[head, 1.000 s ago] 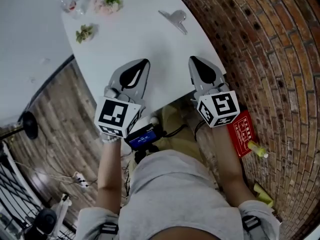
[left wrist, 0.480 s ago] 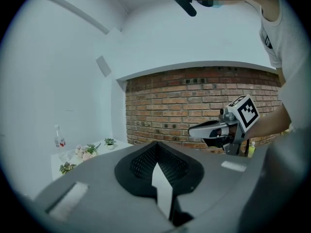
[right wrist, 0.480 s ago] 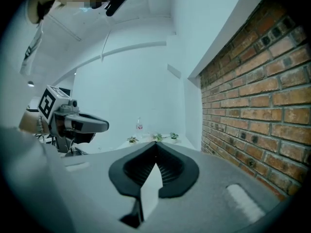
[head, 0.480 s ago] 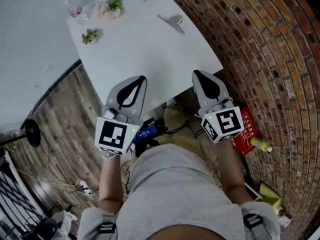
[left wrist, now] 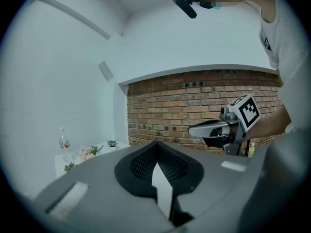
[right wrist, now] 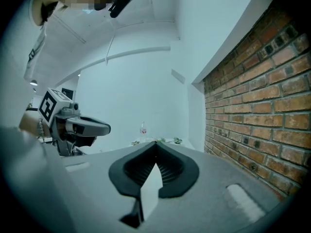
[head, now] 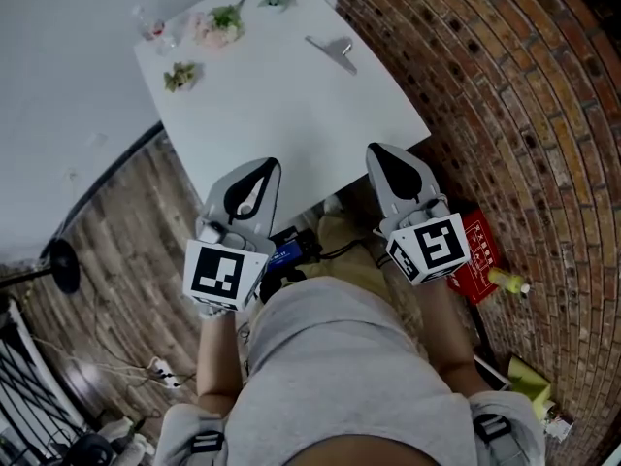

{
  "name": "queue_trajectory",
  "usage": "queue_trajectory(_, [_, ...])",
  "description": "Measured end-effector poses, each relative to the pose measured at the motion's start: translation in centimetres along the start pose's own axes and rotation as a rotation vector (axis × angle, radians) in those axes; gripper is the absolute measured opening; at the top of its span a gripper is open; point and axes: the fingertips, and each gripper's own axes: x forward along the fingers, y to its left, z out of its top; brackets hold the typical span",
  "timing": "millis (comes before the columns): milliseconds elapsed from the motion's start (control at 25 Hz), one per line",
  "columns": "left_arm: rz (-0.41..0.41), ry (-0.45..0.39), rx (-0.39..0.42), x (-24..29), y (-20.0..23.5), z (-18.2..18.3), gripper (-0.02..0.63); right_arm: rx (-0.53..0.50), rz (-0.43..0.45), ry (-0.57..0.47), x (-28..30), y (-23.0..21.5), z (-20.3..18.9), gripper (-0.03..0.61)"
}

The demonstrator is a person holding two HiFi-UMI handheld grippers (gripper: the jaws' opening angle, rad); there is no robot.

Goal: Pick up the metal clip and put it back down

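across the upper middle of the head view lies the white table [head: 281,115], its near corner at six o'clock between the two tools. the brick wall [head: 505,115] runs close along its three o'clock side. the left gripper [head: 260,175] and right gripper [head: 385,159] both hover at that near edge, each claw pressed together on nothing and pointing roughly level. artificial flowers [head: 215,25] sit at eleven o'clock on the tabletop. the metal clip [head: 333,49] lies flat at one o'clock, well apart from both tools and near the wall-side edge.

the risks, as i judge them: the reach is long, and a claw arriving unopened would shove the clip toward that edge and off the table. the thin, flat metal could also slip from a shallow pinch. a wide sweep by the left tool might knock the flowers.
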Motion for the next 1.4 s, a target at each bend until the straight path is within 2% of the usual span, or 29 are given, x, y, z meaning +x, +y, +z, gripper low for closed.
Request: queue_trajectory(1400, [-0.001, -0.009, 0.025, -0.3, -0.1, 0.1, 0.012, -0.025, 0.015, 0.024, -0.9, 1.4, -0.4, -0.006])
